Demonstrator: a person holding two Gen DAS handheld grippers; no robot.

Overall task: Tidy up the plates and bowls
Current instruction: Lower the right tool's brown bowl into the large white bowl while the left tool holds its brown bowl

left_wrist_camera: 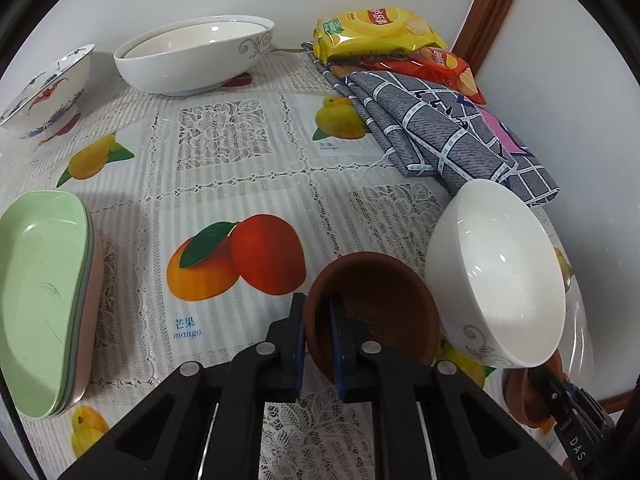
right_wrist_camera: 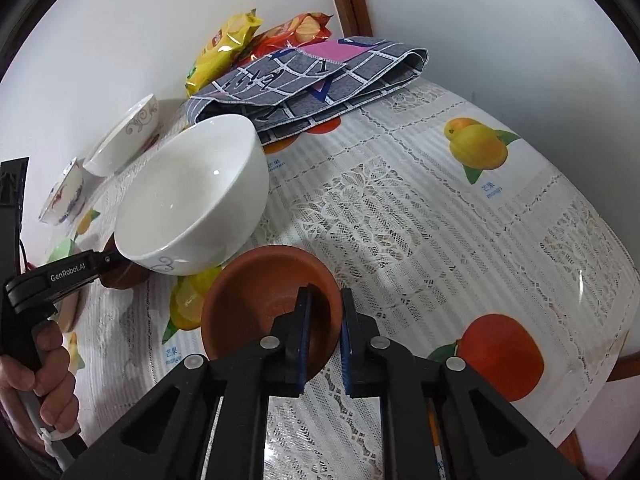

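Left gripper (left_wrist_camera: 316, 344): fingers narrow, clamped on the rim of a brown clay saucer (left_wrist_camera: 376, 312), one pad inside the rim and one outside; the saucer is tilted, its open face toward 2 o'clock in the left wrist view.

Right gripper (right_wrist_camera: 324, 336): fingers narrow, pinching the rim of a second brown clay dish (right_wrist_camera: 260, 304) at the lower centre of the right wrist view; one pad is inside, one outside. Whether the dish touches the cloth I cannot tell.

White bowl (left_wrist_camera: 496, 280): tipped on its side at 3 o'clock of the left gripper, just beside the saucer it holds; grey scroll pattern near its rim. In the right wrist view it sits at 10 o'clock of the dish.

Green plates (left_wrist_camera: 36, 300): a stack of shallow plates with a pink one underneath, at 9 o'clock in the left view.

Large white bowls (left_wrist_camera: 192, 56): two nested, at 11 o'clock near the wall.

Painted bowl (left_wrist_camera: 48, 88): blue and red flowers, tilted, at 10 o'clock.

Checked cloth (left_wrist_camera: 440, 132): folded, grey-blue, at 1 o'clock, partly beneath the snack packets.

Snack packets: yellow chip bag (left_wrist_camera: 372, 32) lying over a red chip bag (left_wrist_camera: 436, 64), against the wall.

Tablecloth (left_wrist_camera: 248, 184): lace pattern with printed mangoes.
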